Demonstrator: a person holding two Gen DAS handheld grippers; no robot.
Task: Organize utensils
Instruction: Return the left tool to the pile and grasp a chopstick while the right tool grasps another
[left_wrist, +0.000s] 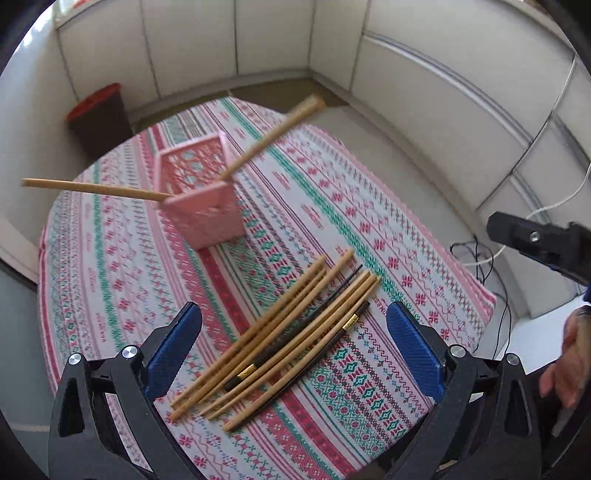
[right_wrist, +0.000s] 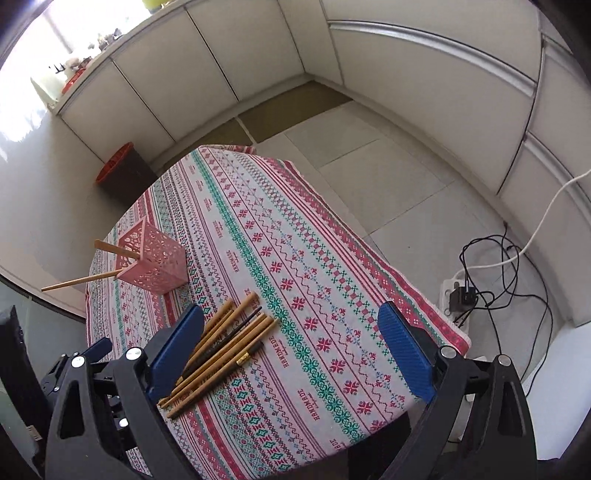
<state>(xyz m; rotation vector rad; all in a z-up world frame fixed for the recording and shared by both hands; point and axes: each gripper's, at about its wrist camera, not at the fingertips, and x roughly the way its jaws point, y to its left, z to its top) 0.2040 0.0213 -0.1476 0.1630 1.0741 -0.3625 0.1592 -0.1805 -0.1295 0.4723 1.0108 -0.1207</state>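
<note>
While two chopsticks (left_wrist: 92, 189) lean in the pink holder (left_wrist: 201, 199) at upper left, both my left gripper (left_wrist: 295, 354) and right gripper (right_wrist: 291, 354) gape empty; the pile (left_wrist: 280, 339) remains centre frame.

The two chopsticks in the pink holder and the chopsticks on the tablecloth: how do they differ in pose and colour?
The two chopsticks in the pink holder stand tilted and lean apart: one to one side, one to the other. The chopsticks on the tablecloth lie flat, close together and nearly parallel. The two in the holder are both light wood; the pile on the cloth also holds dark ones with gold bands. Most in both groups are light wooden sticks.
</note>
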